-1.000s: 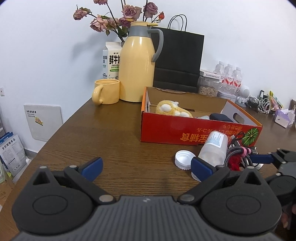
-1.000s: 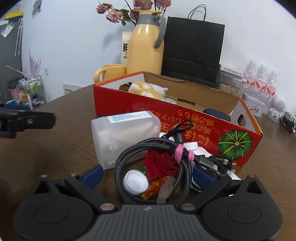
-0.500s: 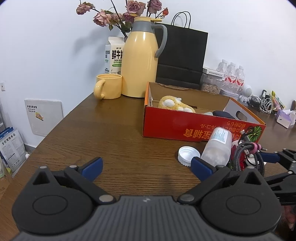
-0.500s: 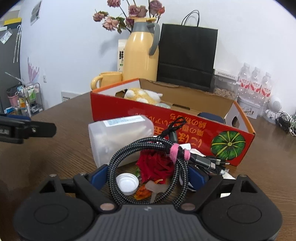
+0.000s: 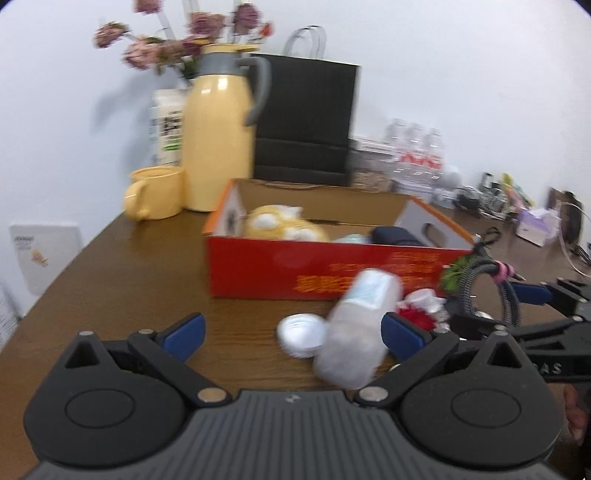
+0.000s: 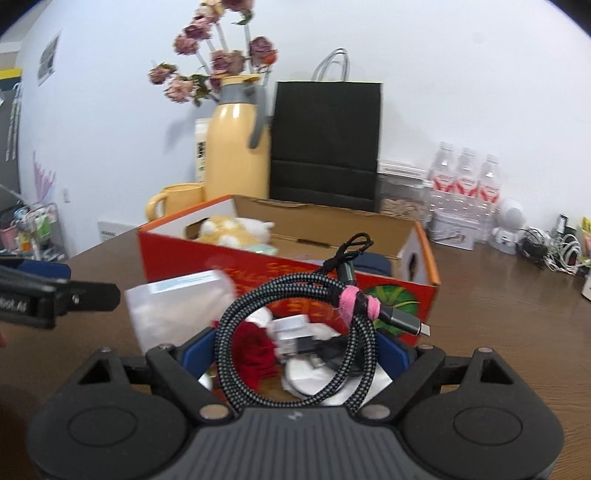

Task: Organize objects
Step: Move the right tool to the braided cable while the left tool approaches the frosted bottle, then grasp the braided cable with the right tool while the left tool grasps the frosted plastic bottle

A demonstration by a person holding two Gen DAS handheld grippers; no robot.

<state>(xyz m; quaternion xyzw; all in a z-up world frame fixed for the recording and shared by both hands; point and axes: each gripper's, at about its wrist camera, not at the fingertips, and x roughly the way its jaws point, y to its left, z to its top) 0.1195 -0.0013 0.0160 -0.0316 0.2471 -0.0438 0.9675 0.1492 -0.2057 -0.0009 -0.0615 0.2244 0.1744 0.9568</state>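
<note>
Motion blur smears the frosted bottle (image 5: 356,325) and the print on the red box (image 5: 332,269). The coiled cable (image 6: 295,332) hides much of the red flower (image 6: 255,350). The flowers (image 5: 192,33) run off the top edge.

On the table (image 5: 122,266), the box (image 5: 295,273) sits in front of the jug (image 5: 218,140) and bag (image 5: 306,122), with the mug (image 5: 155,192) left of the jug and a bottle (image 5: 358,328) and cap (image 5: 301,334) before the box.
</note>
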